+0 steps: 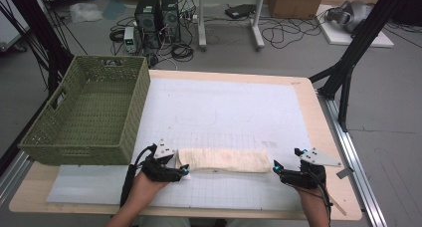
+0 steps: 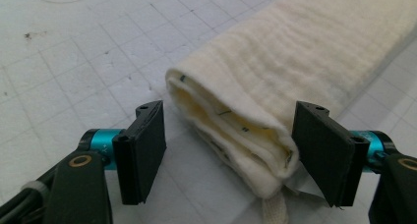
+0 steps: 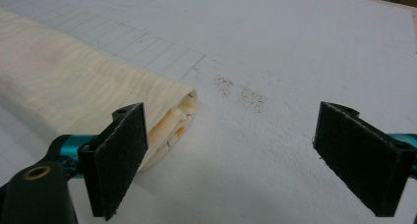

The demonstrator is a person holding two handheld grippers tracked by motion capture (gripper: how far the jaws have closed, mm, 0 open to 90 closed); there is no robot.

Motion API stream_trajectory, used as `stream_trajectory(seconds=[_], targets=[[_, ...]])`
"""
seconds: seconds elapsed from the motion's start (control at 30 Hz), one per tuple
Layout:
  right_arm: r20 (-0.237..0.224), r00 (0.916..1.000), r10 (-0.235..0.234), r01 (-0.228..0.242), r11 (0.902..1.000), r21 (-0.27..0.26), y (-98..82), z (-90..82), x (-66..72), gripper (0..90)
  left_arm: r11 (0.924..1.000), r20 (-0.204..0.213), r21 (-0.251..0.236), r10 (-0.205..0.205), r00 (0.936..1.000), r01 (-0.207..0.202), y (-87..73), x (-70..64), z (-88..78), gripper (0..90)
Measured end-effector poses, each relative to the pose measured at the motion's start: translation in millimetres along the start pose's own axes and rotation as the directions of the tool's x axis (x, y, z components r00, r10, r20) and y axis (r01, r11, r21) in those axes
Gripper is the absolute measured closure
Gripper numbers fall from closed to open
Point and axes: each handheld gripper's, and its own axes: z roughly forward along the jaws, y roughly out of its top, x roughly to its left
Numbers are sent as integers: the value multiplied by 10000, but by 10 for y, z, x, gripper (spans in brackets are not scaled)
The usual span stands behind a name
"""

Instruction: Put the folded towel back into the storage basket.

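While a green basket (image 1: pixel 89 112) sits left, the folded cloth (image 1: pixel 224 160) lies unobstructed.

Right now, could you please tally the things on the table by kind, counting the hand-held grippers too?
Folded cream towel: 1
Green woven basket: 1
White gridded mat: 1
Hand-held grippers: 2, the left hand-held gripper with its jaws open around the towel's end, and the right hand-held gripper open beside the other end
Total: 5
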Motion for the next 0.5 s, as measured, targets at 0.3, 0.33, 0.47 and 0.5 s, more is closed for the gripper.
stream_trajectory(seconds=[0.3, 0.33, 0.47, 0.5], targets=[[-46, 10000, 29, -28, 10000, 23, 4, 10, 12, 124, 9996, 236, -282, -56, 9997, 63, -33, -94, -21, 510], [-57, 10000, 46, -46, 10000, 33, 5, 11, 15, 124, 9994, 283, -289, -157, 9995, 165, -34, -83, -22, 516], [-73, 10000, 20, -20, 10000, 30, 7, 14, 20, 124, 9976, 801, -401, -536, 9953, 570, -38, -54, -25, 682], [-58, 10000, -6, 6, 10000, 37, 6, 15, 18, 124, 9976, 822, -401, -530, 9952, 564, -37, -56, -26, 754]])
